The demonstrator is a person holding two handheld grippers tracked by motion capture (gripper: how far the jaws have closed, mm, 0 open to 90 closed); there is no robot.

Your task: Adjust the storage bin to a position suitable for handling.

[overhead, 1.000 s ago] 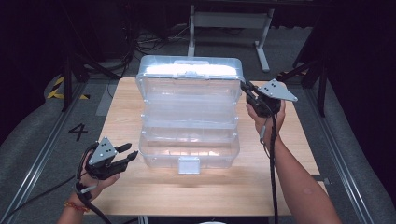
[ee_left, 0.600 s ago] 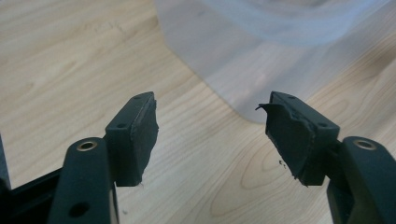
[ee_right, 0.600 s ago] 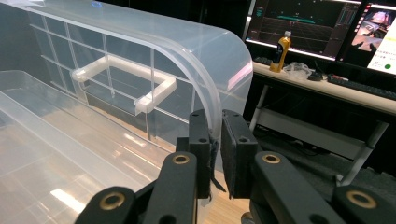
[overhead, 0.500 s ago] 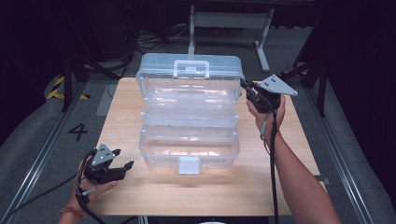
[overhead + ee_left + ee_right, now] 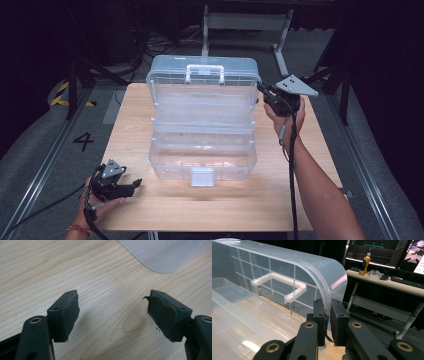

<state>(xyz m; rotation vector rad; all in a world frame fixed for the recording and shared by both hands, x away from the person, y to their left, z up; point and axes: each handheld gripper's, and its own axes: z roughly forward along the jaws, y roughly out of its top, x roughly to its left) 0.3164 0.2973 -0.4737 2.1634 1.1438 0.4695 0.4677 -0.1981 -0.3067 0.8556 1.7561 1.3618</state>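
Observation:
A clear plastic tiered box (image 5: pixel 202 150) stands open in the middle of the wooden table (image 5: pixel 310 150), its lid (image 5: pixel 202 75) raised at the back with the white handle (image 5: pixel 205 72) showing. My right gripper (image 5: pixel 260 86) is shut on the lid's right rim; in the right gripper view the pads (image 5: pixel 327 307) pinch that curved rim (image 5: pixel 329 277). My left gripper (image 5: pixel 132 186) sits low over the table's front left, apart from the box. Its jaws (image 5: pixel 113 312) have just been opening, with bare wood between them. A corner of the box (image 5: pixel 165 255) lies ahead.
The box's white front latch (image 5: pixel 202 176) faces the near table edge. A metal stand (image 5: pixel 245 20) and cables lie behind the table. In the right gripper view a desk (image 5: pixel 387 283) with monitors and an orange bottle (image 5: pixel 365 263) stands beyond the lid.
My left gripper has sunk toward the table's front left corner, away from the box, and its jaws have spread. The right gripper has stayed on the lid's rim.

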